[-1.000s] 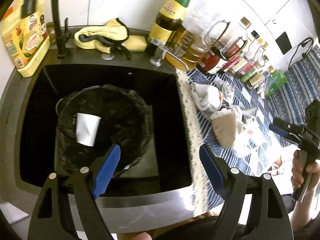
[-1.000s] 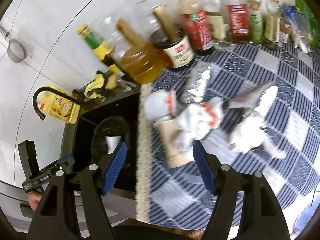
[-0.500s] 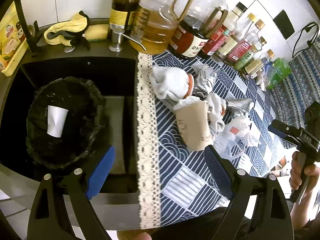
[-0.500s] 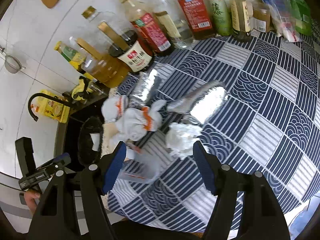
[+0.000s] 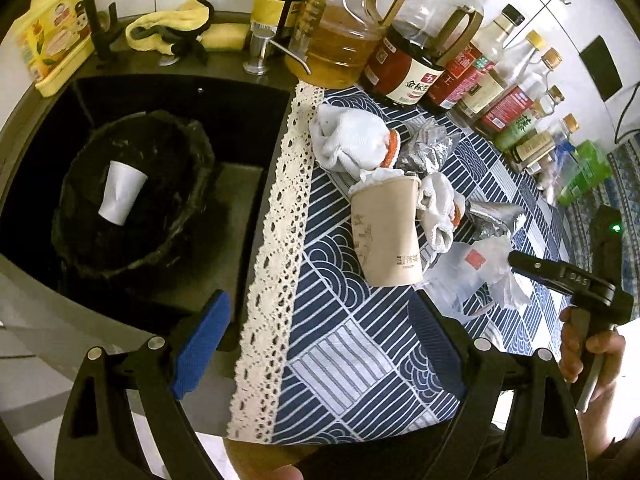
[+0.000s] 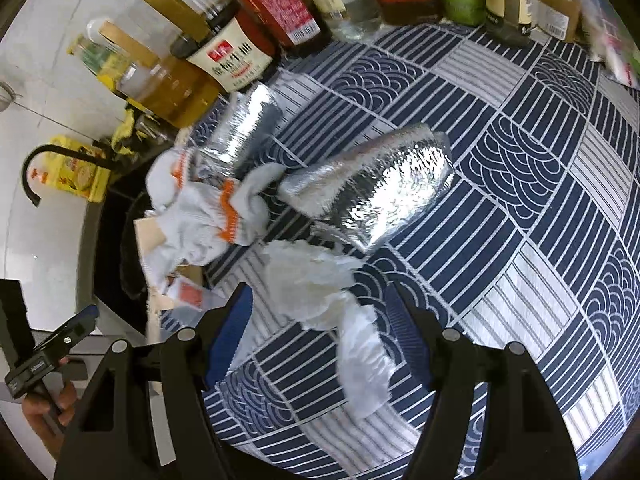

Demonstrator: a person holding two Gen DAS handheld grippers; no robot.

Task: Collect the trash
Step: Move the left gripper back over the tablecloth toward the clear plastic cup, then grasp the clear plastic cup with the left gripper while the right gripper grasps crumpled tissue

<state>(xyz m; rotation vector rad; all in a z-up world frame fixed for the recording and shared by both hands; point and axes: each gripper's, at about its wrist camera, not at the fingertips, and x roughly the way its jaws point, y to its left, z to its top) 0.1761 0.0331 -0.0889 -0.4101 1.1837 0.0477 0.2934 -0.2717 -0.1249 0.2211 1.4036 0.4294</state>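
My left gripper (image 5: 320, 328) is open and empty above the lace edge of the blue patterned cloth (image 5: 340, 368), just short of a brown paper cup (image 5: 384, 232) lying on its side. Left of it, a black-bagged bin (image 5: 132, 192) in the sink holds a white paper cup (image 5: 122, 192). My right gripper (image 6: 320, 316) is open, low over the cloth, with a crumpled white tissue (image 6: 312, 280) between its fingers and the pads clear of it. White gloves with orange cuffs (image 6: 200, 216), silver foil wrappers (image 6: 372, 192) and a clear plastic bag (image 5: 472, 264) lie around.
Oil and sauce bottles (image 5: 408, 60) line the back of the counter. A yellow cloth (image 5: 176, 28), tap (image 5: 90, 12) and yellow bottle (image 5: 48, 40) stand behind the dark sink (image 5: 240, 108). A hand (image 5: 588, 348) holds the right gripper's handle at the right edge.
My left gripper swung from above the bin to above the cloth's lace edge and its jaws spread wider. My right gripper came down over the tissue, which now sits between its fingers.
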